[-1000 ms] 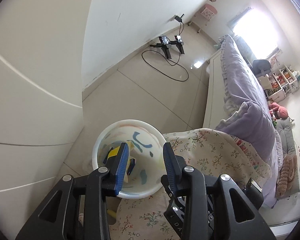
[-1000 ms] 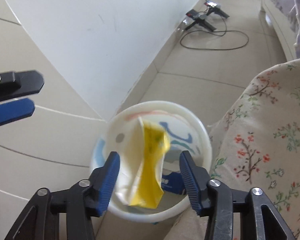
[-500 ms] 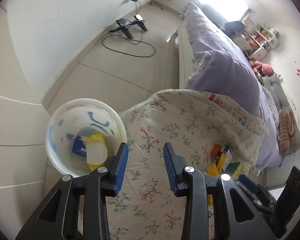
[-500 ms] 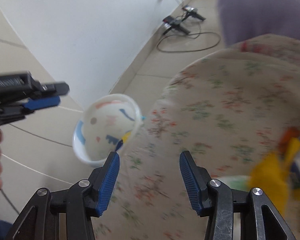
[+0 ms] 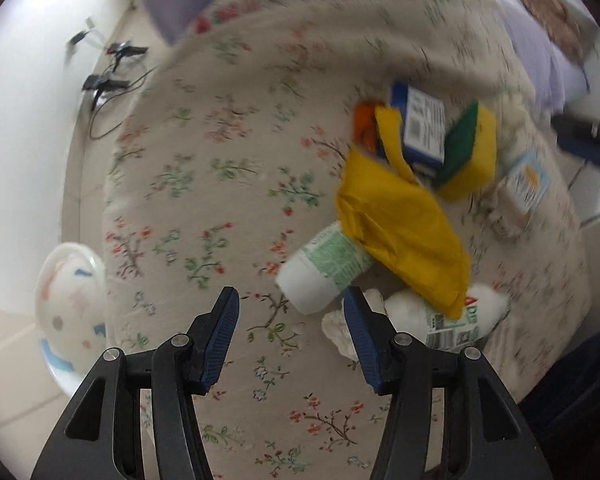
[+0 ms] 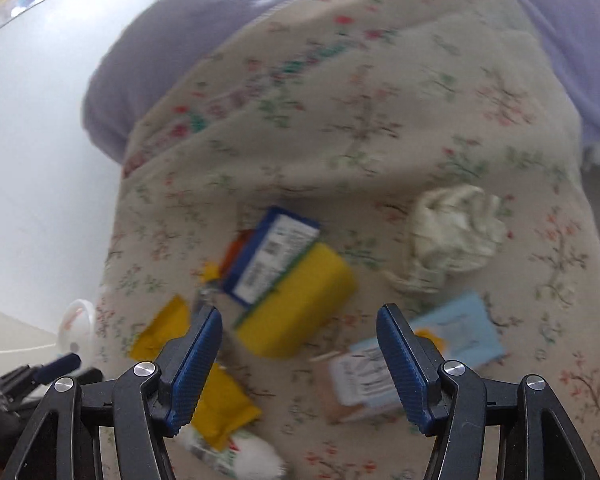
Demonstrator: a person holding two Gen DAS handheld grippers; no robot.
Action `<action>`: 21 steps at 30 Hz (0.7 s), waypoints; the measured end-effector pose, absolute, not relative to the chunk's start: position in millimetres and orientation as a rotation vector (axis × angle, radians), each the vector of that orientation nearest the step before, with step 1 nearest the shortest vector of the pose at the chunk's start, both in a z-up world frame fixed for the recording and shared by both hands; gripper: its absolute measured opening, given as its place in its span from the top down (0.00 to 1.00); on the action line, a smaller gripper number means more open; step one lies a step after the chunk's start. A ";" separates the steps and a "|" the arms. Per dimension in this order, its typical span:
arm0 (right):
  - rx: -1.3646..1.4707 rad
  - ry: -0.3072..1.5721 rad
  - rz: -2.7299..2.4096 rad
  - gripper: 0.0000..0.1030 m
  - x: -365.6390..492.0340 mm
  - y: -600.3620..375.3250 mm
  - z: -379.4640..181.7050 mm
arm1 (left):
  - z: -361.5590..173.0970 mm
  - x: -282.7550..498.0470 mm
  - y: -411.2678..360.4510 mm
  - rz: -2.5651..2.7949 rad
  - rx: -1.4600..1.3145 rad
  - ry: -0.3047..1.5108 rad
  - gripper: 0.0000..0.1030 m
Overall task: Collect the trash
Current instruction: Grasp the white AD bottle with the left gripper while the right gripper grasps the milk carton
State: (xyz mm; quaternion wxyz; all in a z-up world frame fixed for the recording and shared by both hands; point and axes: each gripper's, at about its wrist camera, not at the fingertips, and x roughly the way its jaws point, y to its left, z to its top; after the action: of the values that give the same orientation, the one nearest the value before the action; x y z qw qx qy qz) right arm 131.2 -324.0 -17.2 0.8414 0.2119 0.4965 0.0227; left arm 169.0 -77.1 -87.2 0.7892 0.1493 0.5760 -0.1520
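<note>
Left gripper (image 5: 290, 336) spread, empty; white green-labelled plastic bottle (image 5: 326, 268) lies on floral bedspread (image 5: 204, 184) just ahead-right, long axis diagonal. Right gripper (image 6: 300, 360) also spread (farther from the bottle).

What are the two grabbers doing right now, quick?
Left gripper: open, holding nothing.
Right gripper: open, holding nothing.

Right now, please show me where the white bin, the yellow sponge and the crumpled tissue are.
white bin (image 5: 70, 300), left wrist view, on its patterned inner wall.
yellow sponge (image 6: 300, 304), right wrist view, on its yellow face.
crumpled tissue (image 6: 456, 232), right wrist view, on its middle.
</note>
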 end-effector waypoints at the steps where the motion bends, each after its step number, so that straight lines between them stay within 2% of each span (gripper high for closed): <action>1: 0.449 1.055 0.042 0.33 131.0 -326.9 -19.4 | -91.3 168.8 -84.6 -0.321 0.358 1.228 0.44; 7: 0.445 1.077 0.042 0.33 135.0 -331.4 -20.5 | -103.9 173.8 -109.6 -0.338 0.437 1.205 0.44; 11: 0.456 1.084 0.057 0.33 135.3 -331.0 -19.6 | -112.4 180.0 -114.1 -0.332 0.430 1.241 0.53; 17: 0.474 1.100 0.038 0.33 139.4 -338.4 -26.9 | -87.3 178.5 -105.6 -0.401 0.321 1.248 0.62; 21: 0.524 1.119 0.015 0.33 138.7 -349.3 -32.2 | -76.2 177.5 -91.2 -0.426 0.264 1.257 0.63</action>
State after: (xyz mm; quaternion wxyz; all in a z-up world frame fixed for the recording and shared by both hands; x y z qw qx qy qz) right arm 138.7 -349.3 -32.2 0.8152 0.2456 0.5244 0.0070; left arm 177.5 -91.2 -76.2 0.7797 0.1222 0.5817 -0.1971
